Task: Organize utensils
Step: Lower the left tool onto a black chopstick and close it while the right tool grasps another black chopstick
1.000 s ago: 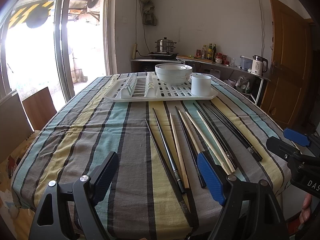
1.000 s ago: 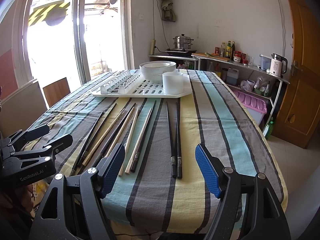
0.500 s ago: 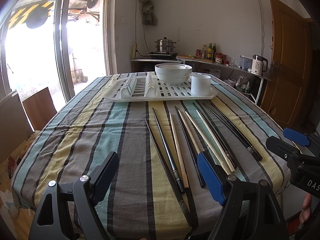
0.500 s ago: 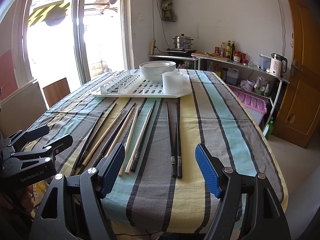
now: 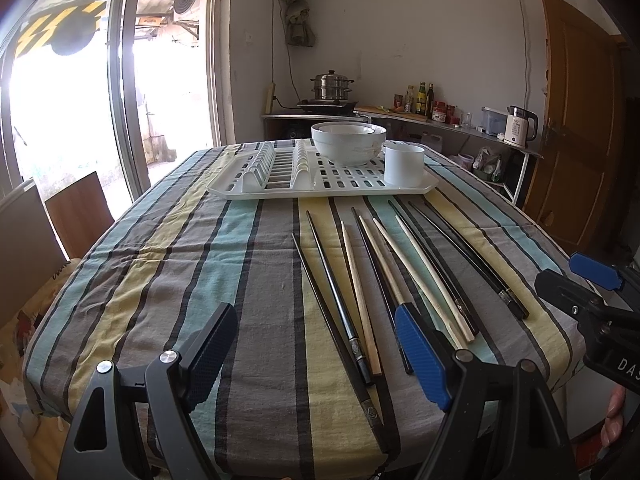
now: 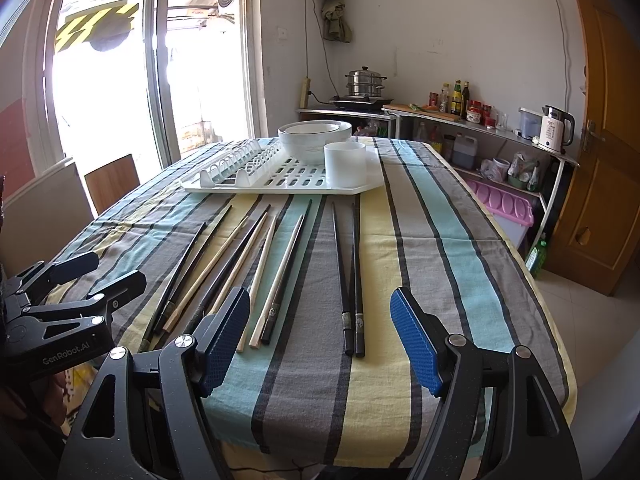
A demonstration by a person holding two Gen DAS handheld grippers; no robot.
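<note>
Several chopsticks, black ones (image 5: 334, 292) and pale wooden ones (image 5: 358, 284), lie side by side on the striped tablecloth, pointing toward a white drying rack (image 5: 320, 184). On the rack stand stacked white bowls (image 5: 348, 142) and a white cup (image 5: 404, 164). In the right wrist view a black pair (image 6: 350, 276) lies between the fingers' lines, with pale sticks (image 6: 262, 268) to its left, the rack (image 6: 280, 180) and the cup (image 6: 345, 163) behind. My left gripper (image 5: 316, 348) is open above the near table edge. My right gripper (image 6: 320, 336) is open too, nothing held.
Chair backs (image 5: 78, 212) stand at the table's left side by a glass door. A counter (image 6: 480, 124) with bottles, a kettle and a steamer pot runs along the far wall. A wooden door (image 6: 600, 140) is at right. A pink bin (image 6: 504, 208) sits under the counter.
</note>
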